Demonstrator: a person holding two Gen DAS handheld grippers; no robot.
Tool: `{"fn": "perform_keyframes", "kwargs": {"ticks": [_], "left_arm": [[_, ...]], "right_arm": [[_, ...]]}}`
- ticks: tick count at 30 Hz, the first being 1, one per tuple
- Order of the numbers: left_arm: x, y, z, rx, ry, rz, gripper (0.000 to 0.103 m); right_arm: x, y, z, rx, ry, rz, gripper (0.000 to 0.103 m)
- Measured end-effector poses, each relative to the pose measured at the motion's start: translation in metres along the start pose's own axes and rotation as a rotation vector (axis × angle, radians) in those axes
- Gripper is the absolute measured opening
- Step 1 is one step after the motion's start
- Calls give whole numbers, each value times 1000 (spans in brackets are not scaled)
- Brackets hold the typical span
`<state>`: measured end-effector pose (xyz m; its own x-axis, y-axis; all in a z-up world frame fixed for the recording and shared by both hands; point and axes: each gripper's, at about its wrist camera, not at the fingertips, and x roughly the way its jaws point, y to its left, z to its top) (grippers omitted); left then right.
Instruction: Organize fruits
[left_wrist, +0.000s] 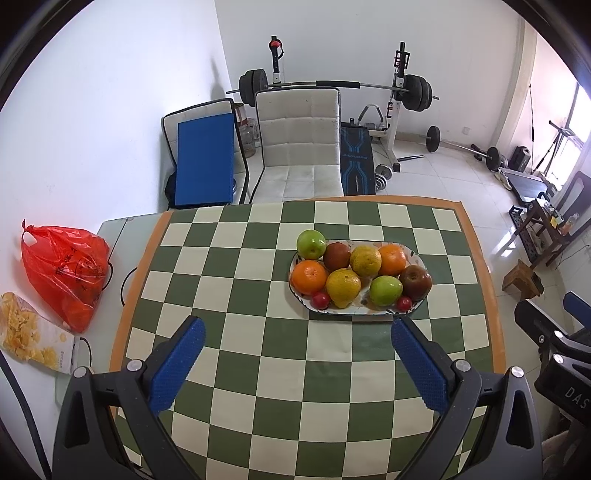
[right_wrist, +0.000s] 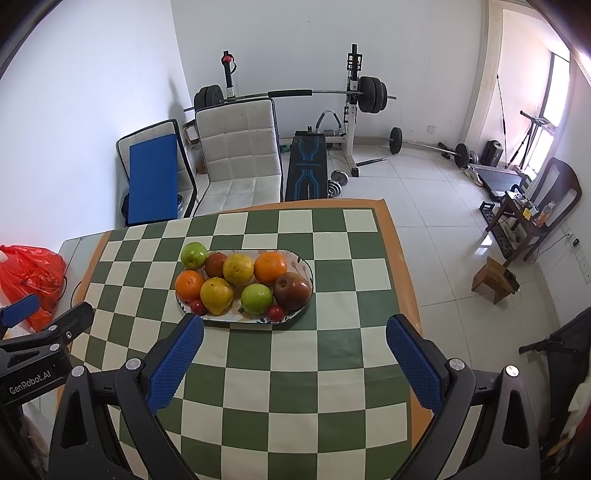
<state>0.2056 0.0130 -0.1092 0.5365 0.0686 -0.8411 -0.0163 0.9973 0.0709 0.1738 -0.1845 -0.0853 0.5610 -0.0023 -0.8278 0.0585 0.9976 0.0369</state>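
Your left hand-held gripper (left_wrist: 297, 341) is hovering over the checkered cloth (left_wrist: 258, 369) on the bench, blue pads spread wide apart, gripping nothing. Your right hand-held gripper (right_wrist: 294, 338) is doing the same, pads apart and empty, just short of the plate.

The oval plate (left_wrist: 419, 262) is sitting on the cloth, toward the cloth's far half, and is holding all the fruit. Far row on the plate: green apple (left_wrist: 311, 243) overhanging the plate's left end, then a dark red fruit (left_wrist: 337, 255), a yellow citrus (left_wrist: 365, 261), an orange (left_wrist: 392, 260). Near row: an orange (left_wrist: 308, 277), a lemon (left_wrist: 342, 287), a green apple (left_wrist: 385, 290), a red apple (left_wrist: 416, 282). Two small red fruits (left_wrist: 320, 300) are lying at the plate's near rim.

A red plastic bag (left_wrist: 62, 273) is slumping well left of the plate, off the cloth.
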Motion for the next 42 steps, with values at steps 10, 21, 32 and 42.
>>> {"fn": "perform_keyframes", "kwargs": {"ticks": [10,21,32,42], "left_arm": [[-3,-3,1,0,-2,-2,103],[-5,-5,2,1,-10,-3,103],[-7,-7,4,1,-18,-3,103],[-10,-7,4,-6,-24,-7,103]], "right_arm": [[-6,-2,-1,-3,-2,0,101],[-12,-3,0,0,-7,1,101],[-17,-1,5,-10,-23,4,101],[-18,-3,5,-5,-28,7,101]]}}
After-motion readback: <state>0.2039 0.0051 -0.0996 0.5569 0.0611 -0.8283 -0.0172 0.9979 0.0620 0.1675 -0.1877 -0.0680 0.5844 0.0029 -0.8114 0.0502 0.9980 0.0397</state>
